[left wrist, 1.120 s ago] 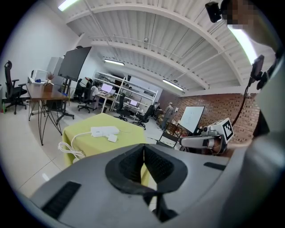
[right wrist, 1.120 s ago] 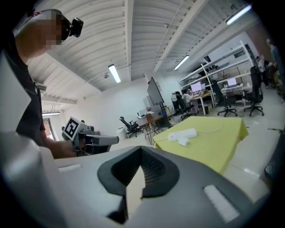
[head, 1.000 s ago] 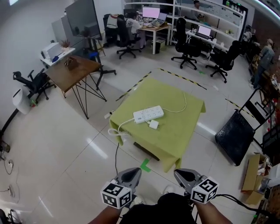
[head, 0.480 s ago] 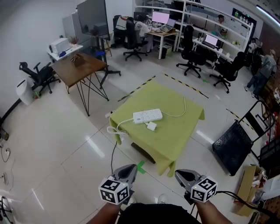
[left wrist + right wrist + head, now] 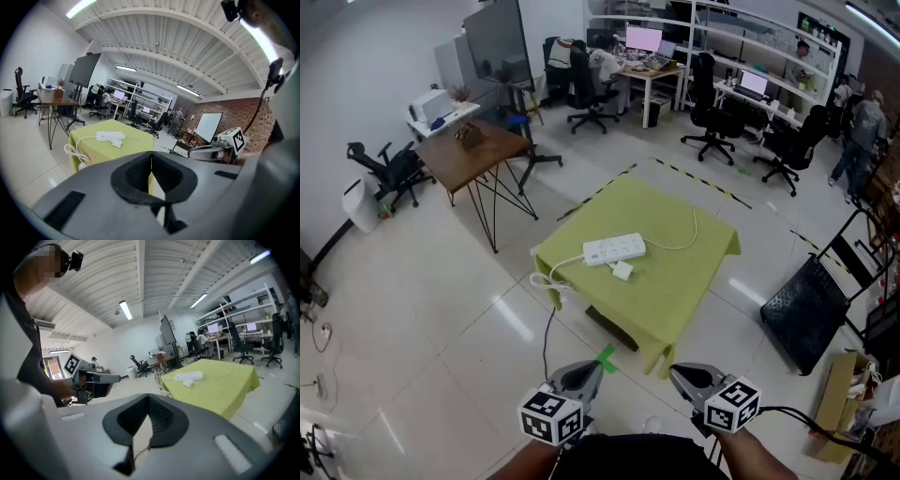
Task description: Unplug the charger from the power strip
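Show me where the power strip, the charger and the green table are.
power strip [image 5: 614, 248], head view, middle of its white body.
charger [image 5: 622, 271], head view, top of its white block.
green table [image 5: 684, 272], head view, bare cloth right of the strip.

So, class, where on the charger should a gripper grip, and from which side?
Probably the charger's white body, jaws across its sides, coming from the table's near edge: it juts from the strip's near long side, so pulling back should free it.

The wooden table [image 5: 476, 148] has slid rightward in view; right gripper [image 5: 679, 374] edged inward.
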The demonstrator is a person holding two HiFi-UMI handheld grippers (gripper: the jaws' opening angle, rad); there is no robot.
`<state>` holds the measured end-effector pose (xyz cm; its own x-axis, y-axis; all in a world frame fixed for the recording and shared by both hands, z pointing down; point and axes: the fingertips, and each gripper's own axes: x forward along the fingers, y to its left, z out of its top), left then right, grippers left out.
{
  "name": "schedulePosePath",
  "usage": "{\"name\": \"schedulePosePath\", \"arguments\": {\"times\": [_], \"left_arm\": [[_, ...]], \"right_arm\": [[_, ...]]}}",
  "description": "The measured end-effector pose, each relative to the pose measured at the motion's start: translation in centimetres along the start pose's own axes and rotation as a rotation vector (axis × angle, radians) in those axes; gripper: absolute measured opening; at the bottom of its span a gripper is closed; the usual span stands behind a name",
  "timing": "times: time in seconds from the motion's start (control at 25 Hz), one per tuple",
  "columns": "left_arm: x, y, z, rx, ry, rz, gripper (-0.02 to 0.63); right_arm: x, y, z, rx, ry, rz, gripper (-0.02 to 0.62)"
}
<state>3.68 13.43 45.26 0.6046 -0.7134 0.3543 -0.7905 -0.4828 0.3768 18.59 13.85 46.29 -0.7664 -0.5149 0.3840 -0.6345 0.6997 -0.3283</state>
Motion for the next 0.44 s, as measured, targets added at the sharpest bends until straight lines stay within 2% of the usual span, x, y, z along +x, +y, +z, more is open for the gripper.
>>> {"name": "schedulePosePath", "arguments": {"times": [0.44], "left_arm": [[0.08,-0.19,0.64,0.018,0.005,-0.009,0.008]], "right_arm": [[-0.16,0.63,-0.5,0.008,-0.004,-0.002,0.001]]}}
